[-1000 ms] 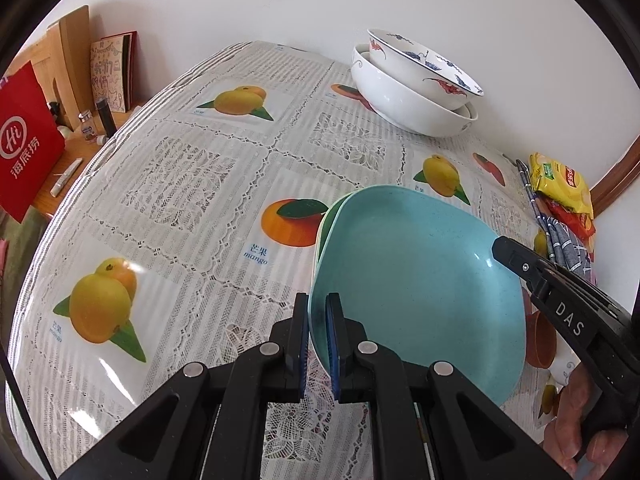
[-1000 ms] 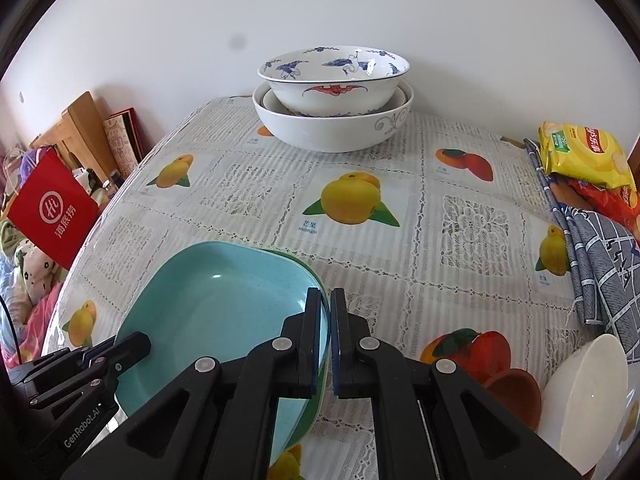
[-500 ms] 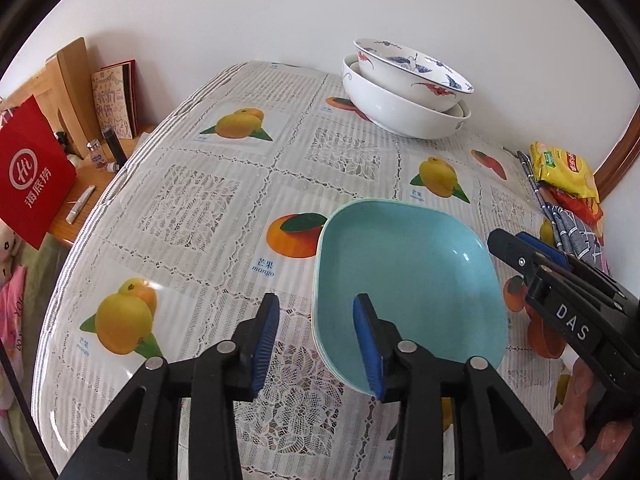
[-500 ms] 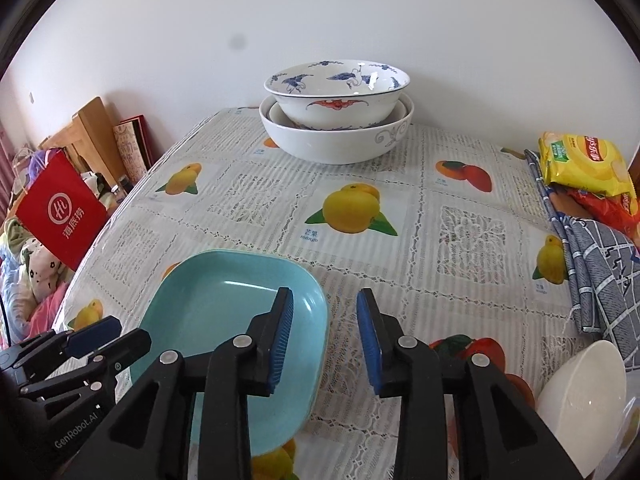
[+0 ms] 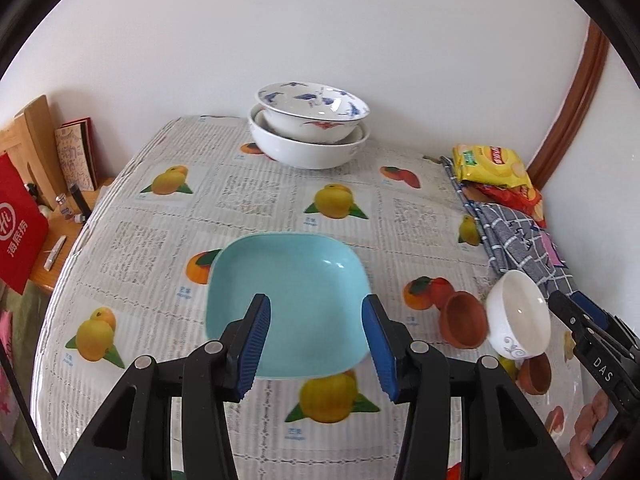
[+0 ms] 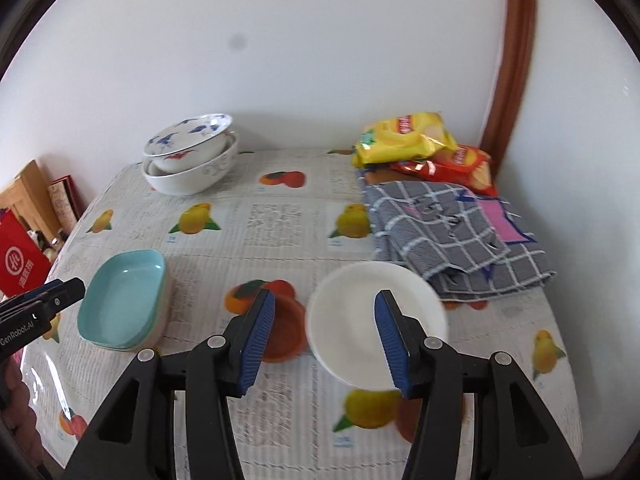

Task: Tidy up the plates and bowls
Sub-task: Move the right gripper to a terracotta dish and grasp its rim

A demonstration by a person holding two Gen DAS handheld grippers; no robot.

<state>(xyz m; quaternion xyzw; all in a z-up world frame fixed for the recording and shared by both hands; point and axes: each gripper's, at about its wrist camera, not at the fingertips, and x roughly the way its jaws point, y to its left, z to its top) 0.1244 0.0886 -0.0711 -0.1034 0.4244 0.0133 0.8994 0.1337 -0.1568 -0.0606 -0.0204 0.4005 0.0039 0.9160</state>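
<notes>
A stack of teal square plates point(image 5: 288, 300) lies flat on the fruit-print tablecloth; it also shows in the right wrist view point(image 6: 124, 304). My left gripper point(image 5: 316, 344) is open and empty, held just in front of and above the stack. My right gripper point(image 6: 326, 340) is open and empty above a small white bowl point(image 6: 376, 320), which also shows in the left wrist view point(image 5: 518, 316). A brown clay bowl point(image 6: 286, 328) lies beside the white one. Two large white bowls point(image 5: 310, 132) are nested at the back.
A grey checked cloth point(image 6: 452, 228) and snack bags point(image 6: 408, 136) lie at the back right. Another brown bowl point(image 5: 534, 374) sits near the front right. A red bag point(image 5: 18, 228) and a wooden shelf point(image 5: 36, 148) stand left of the table.
Both grippers let go of the teal plate, which now lies flat on the stack. Both opened wide and drew back. The right one swung right over the white bowl.
</notes>
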